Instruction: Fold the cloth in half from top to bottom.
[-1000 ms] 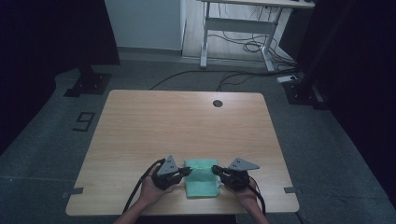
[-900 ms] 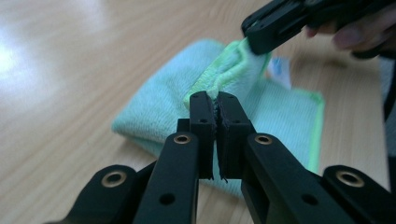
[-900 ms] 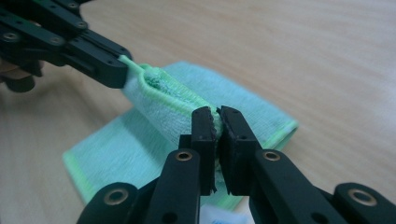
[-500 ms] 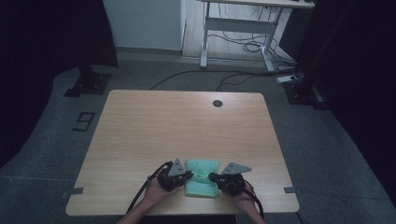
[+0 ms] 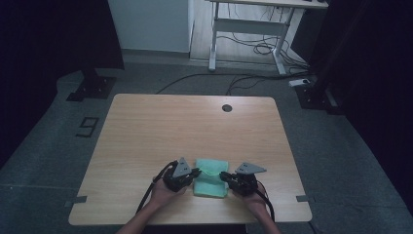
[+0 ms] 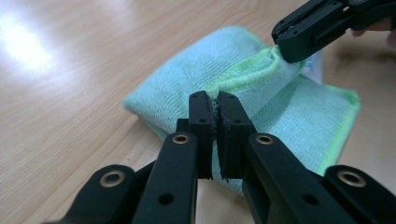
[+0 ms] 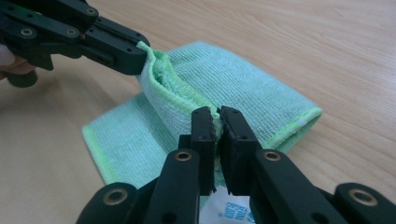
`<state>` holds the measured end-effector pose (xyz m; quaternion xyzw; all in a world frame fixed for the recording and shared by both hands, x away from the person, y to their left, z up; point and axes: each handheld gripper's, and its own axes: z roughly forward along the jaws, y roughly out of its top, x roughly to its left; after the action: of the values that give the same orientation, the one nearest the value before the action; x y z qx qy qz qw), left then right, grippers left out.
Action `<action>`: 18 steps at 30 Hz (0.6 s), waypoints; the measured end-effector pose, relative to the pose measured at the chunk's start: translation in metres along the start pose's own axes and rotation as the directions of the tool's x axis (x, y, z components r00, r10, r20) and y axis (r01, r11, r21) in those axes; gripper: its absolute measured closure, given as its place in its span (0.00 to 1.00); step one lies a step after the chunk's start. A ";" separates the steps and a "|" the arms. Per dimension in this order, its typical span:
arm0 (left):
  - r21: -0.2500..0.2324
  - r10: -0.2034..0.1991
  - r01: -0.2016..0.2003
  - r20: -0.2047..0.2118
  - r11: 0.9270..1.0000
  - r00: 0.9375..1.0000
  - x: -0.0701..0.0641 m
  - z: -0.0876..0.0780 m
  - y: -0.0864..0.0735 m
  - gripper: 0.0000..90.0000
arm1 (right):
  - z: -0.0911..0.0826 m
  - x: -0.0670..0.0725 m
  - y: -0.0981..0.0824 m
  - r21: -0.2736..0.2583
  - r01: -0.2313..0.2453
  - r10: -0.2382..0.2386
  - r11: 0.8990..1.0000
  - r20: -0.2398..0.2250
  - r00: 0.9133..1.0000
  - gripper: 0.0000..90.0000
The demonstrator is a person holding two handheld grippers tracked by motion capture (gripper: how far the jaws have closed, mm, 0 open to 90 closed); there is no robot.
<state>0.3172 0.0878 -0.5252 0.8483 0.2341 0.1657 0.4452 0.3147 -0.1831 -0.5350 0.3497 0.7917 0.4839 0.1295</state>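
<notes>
You had a folded green microfibre cloth [image 5: 211, 176] lying at the lower centre of the bench [image 5: 160, 131], near its front edge. Since half a second earlier your hands had drawn slightly apart, and your left gripper [image 6: 215, 114] and right gripper [image 7: 215, 120] each had its jaws pinched on the cloth's top layer at opposite ends. That raised, taut hem suggests you were starting to unfold it.

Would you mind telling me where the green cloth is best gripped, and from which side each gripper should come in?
Grip the cloth by the stitched hem of its top layer, one corner each. The left gripper comes from the cloth's left, the right gripper from its right, low along the table. The hem is firm, and the folded layers separate there.
</notes>
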 end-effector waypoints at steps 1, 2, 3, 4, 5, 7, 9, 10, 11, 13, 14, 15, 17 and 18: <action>-0.007 0.013 -0.013 0.004 1.000 1.000 -0.005 -0.003 -0.001 0.94 | -0.003 0.003 -0.002 -0.004 0.011 -0.011 1.000 -0.001 1.000 0.92; -0.011 0.027 -0.027 0.001 1.000 1.000 -0.009 -0.005 -0.002 0.94 | -0.006 0.006 -0.003 -0.005 0.024 -0.024 1.000 0.001 1.000 0.91; -0.010 0.031 -0.031 0.001 0.999 1.000 -0.012 -0.005 -0.003 0.92 | -0.007 0.008 -0.005 -0.005 0.030 -0.030 1.000 -0.005 1.000 0.91; -0.004 0.030 -0.030 0.013 1.000 0.999 -0.016 -0.005 -0.005 0.91 | -0.008 0.010 -0.007 -0.001 0.031 -0.031 1.000 -0.008 1.000 0.90; 0.002 0.031 -0.031 0.018 1.000 0.999 -0.018 -0.003 -0.007 0.90 | -0.008 0.011 -0.009 0.006 0.035 -0.035 0.999 -0.008 0.999 0.90; 0.017 0.044 -0.044 0.020 0.999 0.999 -0.022 0.000 -0.010 0.89 | -0.006 0.011 -0.013 0.021 0.032 -0.032 0.999 -0.009 0.999 0.90; 0.024 0.038 -0.039 0.032 0.999 0.999 -0.023 0.002 -0.013 0.88 | -0.004 0.009 -0.014 0.023 0.026 -0.025 0.999 -0.015 1.000 0.90; 0.029 0.037 -0.038 0.035 0.999 0.999 -0.023 0.003 -0.015 0.88 | -0.004 0.008 -0.015 0.027 0.026 -0.025 0.999 -0.018 1.000 0.89; 0.031 0.028 -0.029 0.042 0.999 0.999 -0.023 0.003 -0.017 0.86 | -0.005 0.008 -0.015 0.032 0.026 -0.026 0.999 -0.020 0.999 0.89; 0.026 0.009 -0.010 0.065 1.000 0.998 -0.021 0.002 -0.018 0.82 | -0.006 0.008 -0.015 0.035 0.027 -0.026 0.999 -0.030 0.999 0.88; 0.020 0.000 -0.001 0.080 1.000 0.997 -0.021 0.000 -0.019 0.80 | -0.007 0.008 -0.016 0.036 0.031 -0.030 0.999 -0.040 0.999 0.84; 0.022 -0.007 0.005 0.098 1.000 0.995 -0.021 0.000 -0.018 0.74 | -0.009 0.008 -0.016 0.038 0.033 -0.031 0.999 -0.048 0.998 0.79; 0.033 -0.005 0.001 0.105 0.999 0.995 -0.024 0.001 -0.018 0.64 | -0.011 0.009 -0.016 0.038 0.036 -0.034 0.999 -0.053 0.998 0.72; 0.043 -0.004 -0.001 0.112 0.999 0.994 -0.024 0.002 -0.017 0.61 | -0.012 0.009 -0.015 0.032 0.036 -0.034 0.999 -0.056 0.998 0.66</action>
<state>0.2936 0.0816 -0.5425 0.8655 0.2128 0.1125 0.4393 0.2953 -0.1901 -0.5406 0.3243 0.8088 0.4781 0.1101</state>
